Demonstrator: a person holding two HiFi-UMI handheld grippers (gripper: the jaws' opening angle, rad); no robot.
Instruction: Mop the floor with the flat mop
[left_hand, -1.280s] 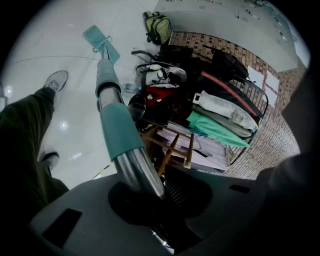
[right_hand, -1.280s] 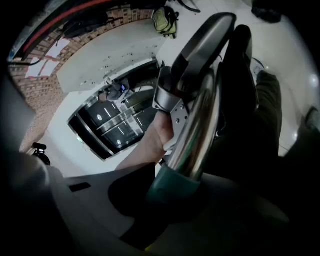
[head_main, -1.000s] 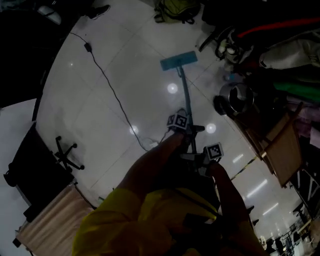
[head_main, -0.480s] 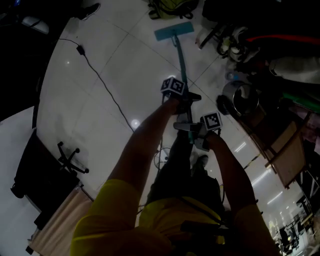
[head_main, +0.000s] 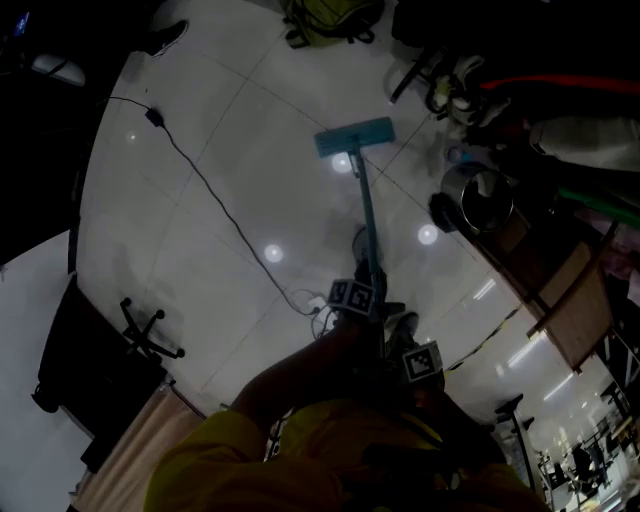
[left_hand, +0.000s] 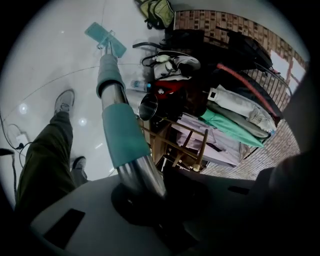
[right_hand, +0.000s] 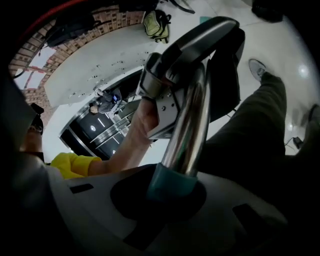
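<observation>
Two grippers: the left gripper (left_hand: 145, 192) and the right gripper (right_hand: 172, 192) are each closed tight on the pole (head_main: 367, 215) of the flat mop (head_main: 355, 140).
Order on pole: the left gripper is nearer the mop head, the right gripper just behind it.
One mop head: teal, lying flat on the pale tiled floor (head_main: 220, 120), well ahead of the person and near a metal bucket (head_main: 478, 195).
Hidden: in the head view, the person's arms and a yellow sleeve (head_main: 200, 465) cover the pole's lower end.
Hard to make out: the jaw tips sit in deep shadow in both gripper views, and the clutter at the right of the head view is too dark to sort.
One cable (head_main: 215, 200): black, trailing across the floor.
Two shoes (left_hand: 64, 101): both seen in the left gripper view, beside the pole.
One backpack (head_main: 330, 15): cut off at the top edge.
</observation>
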